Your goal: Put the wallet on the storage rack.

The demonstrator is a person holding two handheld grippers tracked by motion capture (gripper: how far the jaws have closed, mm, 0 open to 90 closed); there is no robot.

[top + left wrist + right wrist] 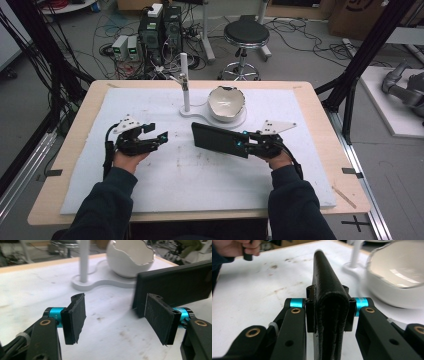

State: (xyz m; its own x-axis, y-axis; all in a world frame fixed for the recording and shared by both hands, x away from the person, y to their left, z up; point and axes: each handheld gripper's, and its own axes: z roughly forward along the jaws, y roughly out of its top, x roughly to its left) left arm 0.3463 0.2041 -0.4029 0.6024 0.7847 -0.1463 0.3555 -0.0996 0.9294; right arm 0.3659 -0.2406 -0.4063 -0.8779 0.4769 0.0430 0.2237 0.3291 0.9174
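Two grippers sit over one white mat on one wooden table, and each one is held by a hand of the person.

On the left side, the left gripper is low over the mat. Its two jaws stand wide apart, with nothing between them. In the left gripper view you can see its two black pads, and the mat shows in the gap.

In the middle, at the far side of the mat, stands one white stand with one thin post. Just beside it on the same white base sits one white bowl with a wavy, broken-looking rim.

Next comes one black wallet. It is held up on its edge, just in front of the bowl, between the two grippers. It is near the left gripper but not touching it.

On the right side, the right gripper has its two jaws pressed tight on one end of the wallet. In the right gripper view the wallet's folded edge sits squeezed between the pads.
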